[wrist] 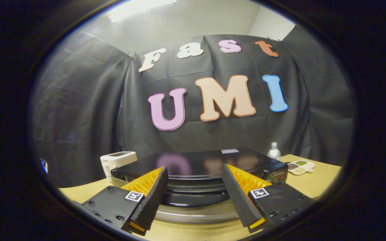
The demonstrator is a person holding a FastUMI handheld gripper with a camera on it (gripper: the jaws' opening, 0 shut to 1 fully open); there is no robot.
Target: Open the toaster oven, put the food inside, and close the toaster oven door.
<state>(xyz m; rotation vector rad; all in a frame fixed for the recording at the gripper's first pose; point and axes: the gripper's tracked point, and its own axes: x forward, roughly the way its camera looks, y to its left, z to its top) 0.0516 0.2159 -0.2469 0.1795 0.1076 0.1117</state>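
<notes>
- Between our two fingers, just ahead of the tips, we see the toaster oven [199, 164], a low dark box with a glossy top standing on the wooden bench [313, 182].
- Our claw [194, 197] is released: the fingers stand well apart and press on nothing, with the oven's front showing in the gap between them.
- A curved metal bar [193, 214], which we take for the door handle, runs across the gap low down, close to the fingers; we cannot tell whether either finger touches it.
- We judge the wide spread to be deliberate, so the claw can straddle that handle before pinching it to work the door.
- Whether the door is open or closed we cannot tell from this low angle, and no food shows inside or in the claw.
- Beside the oven on one side stands a white toaster [116, 160]; on the other, further back, a small divided dish [301, 166] of what look like grains and a bottle [273, 151], all kept apart from the door's swing, as we read it.
- If the handle is slick metal, a shallow pinch could slip off.
</notes>
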